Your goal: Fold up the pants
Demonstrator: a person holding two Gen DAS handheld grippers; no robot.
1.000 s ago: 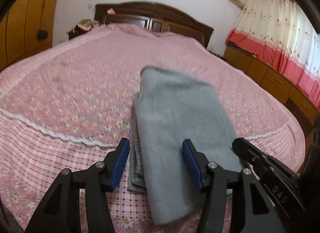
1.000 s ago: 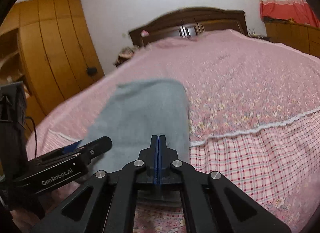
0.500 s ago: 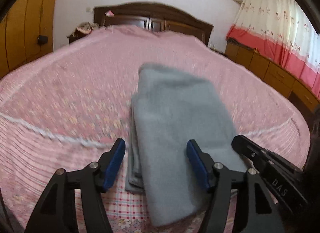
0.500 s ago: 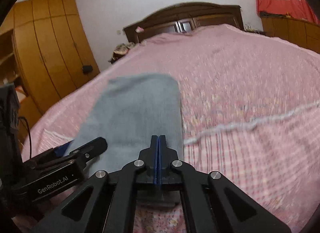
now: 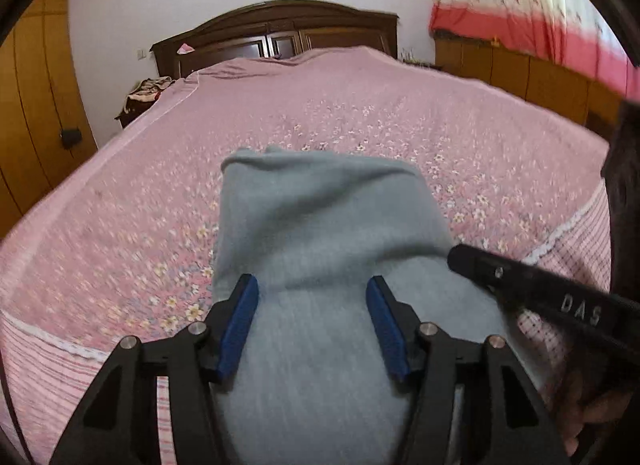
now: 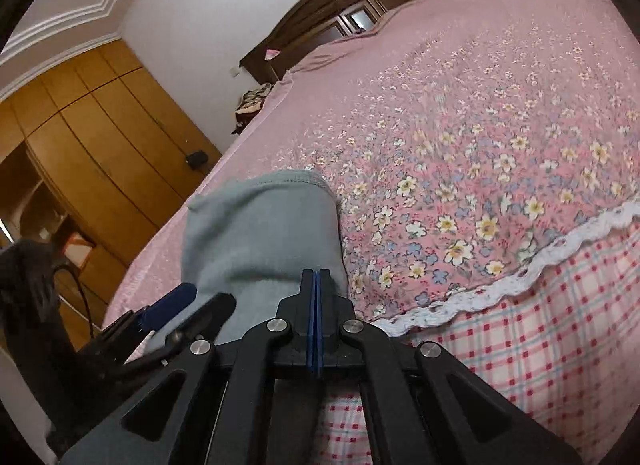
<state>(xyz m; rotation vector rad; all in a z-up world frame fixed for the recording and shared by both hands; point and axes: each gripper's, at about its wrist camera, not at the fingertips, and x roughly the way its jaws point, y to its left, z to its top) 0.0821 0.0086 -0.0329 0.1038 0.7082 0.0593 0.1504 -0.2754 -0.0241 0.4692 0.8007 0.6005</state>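
Grey pants: folded narrow bundle at bed's six-o'clock edge, apparently one fold left; left gripper fingers closing astride the cloth, not pressing; right gripper fingers clenched shut, seemingly empty.

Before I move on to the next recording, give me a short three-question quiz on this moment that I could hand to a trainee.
1. True or false: the folded grey fleece pants lie on the pink floral bedspread.
2. Multiple choice: the left gripper has its blue pads A) pressed flat together, B) apart with grey cloth between them, C) out of view.
3. Short answer: what stands at the far end of the bed?

Key
1. True.
2. B; its jaws are closing, while the right gripper shows its pads together at the pants' edge.
3. A dark wooden headboard.
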